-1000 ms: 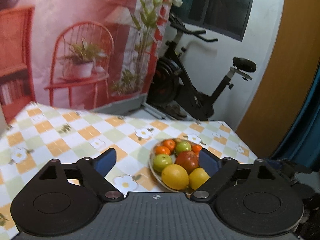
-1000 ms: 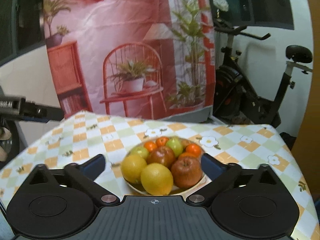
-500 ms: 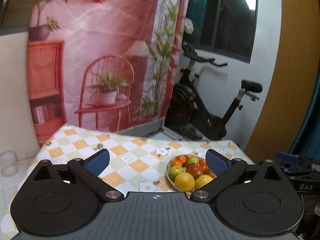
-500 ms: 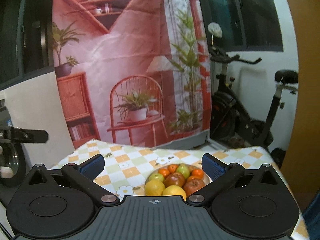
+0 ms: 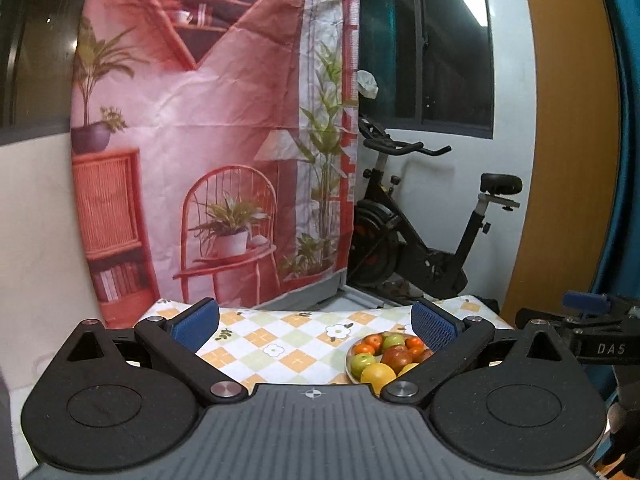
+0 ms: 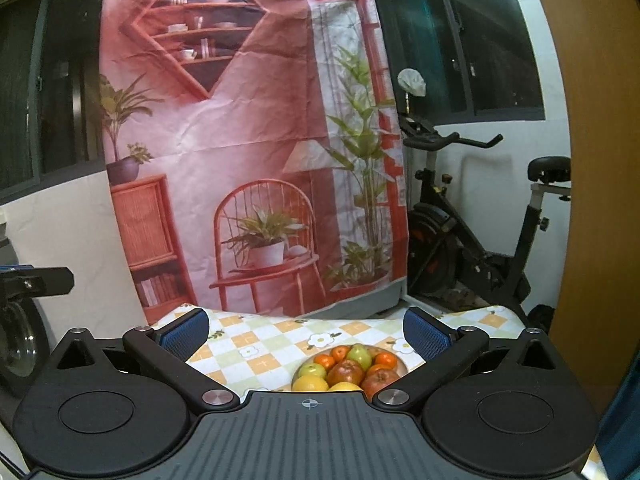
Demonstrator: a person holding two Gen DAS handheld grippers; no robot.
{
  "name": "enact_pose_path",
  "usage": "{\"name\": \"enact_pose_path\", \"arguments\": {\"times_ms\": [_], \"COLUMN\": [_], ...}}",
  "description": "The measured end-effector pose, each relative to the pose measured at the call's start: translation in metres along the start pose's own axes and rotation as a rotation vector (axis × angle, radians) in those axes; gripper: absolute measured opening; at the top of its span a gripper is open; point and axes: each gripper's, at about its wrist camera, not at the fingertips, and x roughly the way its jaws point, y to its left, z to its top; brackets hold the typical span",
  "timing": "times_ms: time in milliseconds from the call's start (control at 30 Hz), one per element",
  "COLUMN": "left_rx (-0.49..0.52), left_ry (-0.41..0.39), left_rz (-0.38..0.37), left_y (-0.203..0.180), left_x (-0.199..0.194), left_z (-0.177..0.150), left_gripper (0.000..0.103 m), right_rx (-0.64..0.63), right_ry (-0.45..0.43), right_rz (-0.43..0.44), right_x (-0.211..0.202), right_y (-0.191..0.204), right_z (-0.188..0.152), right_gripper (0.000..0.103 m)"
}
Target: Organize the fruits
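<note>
Counter (image 5: 280, 344): flat top under a smooth checked cloth, orange, pale green and white squares with printed daisies. The far edge lies at 12 o'clock before a creased pink printed backdrop (image 5: 224, 128). The cloth from 9 to 11 o'clock of the plate is bare.

Shallow round pale plate (image 6: 402, 364): sits right of centre on the counter, well in from the far edge. It holds the heaped fruits (image 6: 348, 370): small glossy oranges, green apples, red apples, large yellow citrus at the near rim.

Left gripper (image 5: 316, 322): black arms, ribbed blue pads, released and spread wide, nothing between them.

Right gripper (image 6: 306, 330): same build, released, nothing held, plate seen between its arms.

Black exercise bike (image 5: 420, 240): at 2 o'clock beyond the counter.
</note>
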Motion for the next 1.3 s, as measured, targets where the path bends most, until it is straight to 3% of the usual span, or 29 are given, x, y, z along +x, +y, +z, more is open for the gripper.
{"name": "enact_pose_path", "arguments": {"times_ms": [1300], "left_rx": [-0.004], "left_ry": [-0.004], "left_rz": [0.045], "left_y": [-0.003], "left_x": [-0.009], "left_z": [-0.005], "left_gripper": [0.103], "right_rx": [0.007], "right_ry": [-0.011], "right_rz": [-0.009], "right_x": [-0.013], "right_y": [0.004], "right_z": [-0.002], "right_gripper": [0.103]}}
